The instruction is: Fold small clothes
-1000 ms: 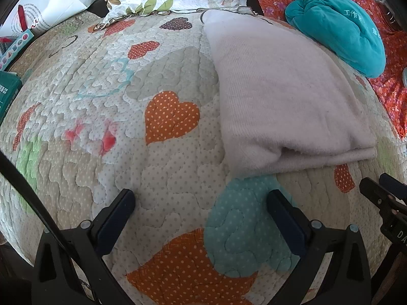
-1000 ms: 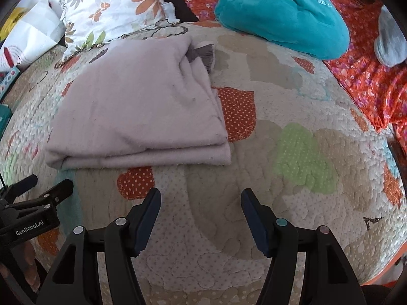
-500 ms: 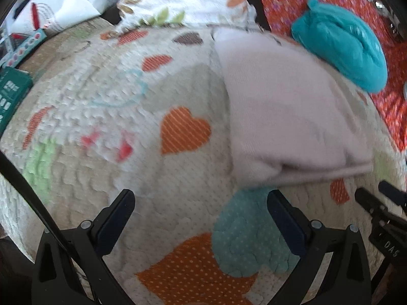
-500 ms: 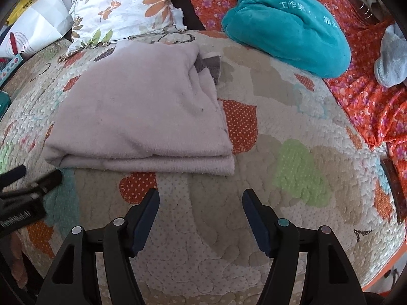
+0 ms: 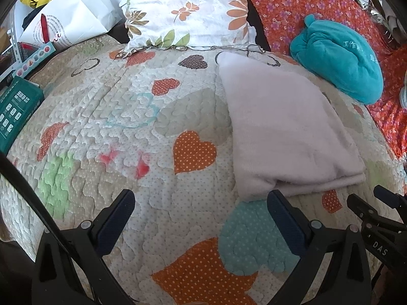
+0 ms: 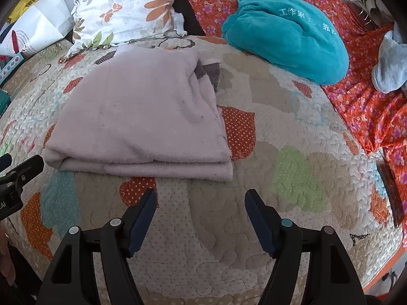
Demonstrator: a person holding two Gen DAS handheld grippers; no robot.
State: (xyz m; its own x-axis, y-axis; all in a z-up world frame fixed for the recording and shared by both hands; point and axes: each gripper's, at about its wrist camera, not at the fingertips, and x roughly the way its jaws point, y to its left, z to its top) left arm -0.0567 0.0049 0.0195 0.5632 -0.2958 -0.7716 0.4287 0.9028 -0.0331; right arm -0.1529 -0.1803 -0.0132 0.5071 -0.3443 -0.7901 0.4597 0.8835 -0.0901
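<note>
The bed (image 6: 292,178), under a quilt patched with hearts, carries everything; a floral pillow (image 5: 185,12) and a teal plush bundle (image 6: 287,33) lie along its far side, with white bags (image 5: 71,23) off the far left corner. On the quilt rests the folded pale-pink garment (image 6: 142,117), already doubled into a rough rectangle, with a bit of grey fabric (image 6: 208,72) showing at its far right corner; its long axis seems to run away from the viewer, the thick stacked edge turned toward both tools.

From the left hand-held gripper (image 5: 201,216) the garment lies ahead and to the right, its near left corner just beyond the right finger; from the right hand-held gripper (image 6: 201,211) it lies ahead and to the left, its near right corner just beyond the left finger. Neither is plainly nearer; the left one's finger looks closest to the cloth.

Both hand-held grippers hover low over the quilt, side by side, pointing across the bed, jaws spread wide and holding nothing; the left stands wider apart than the right. A further fold would likely start by pinching the two near corners.
</note>
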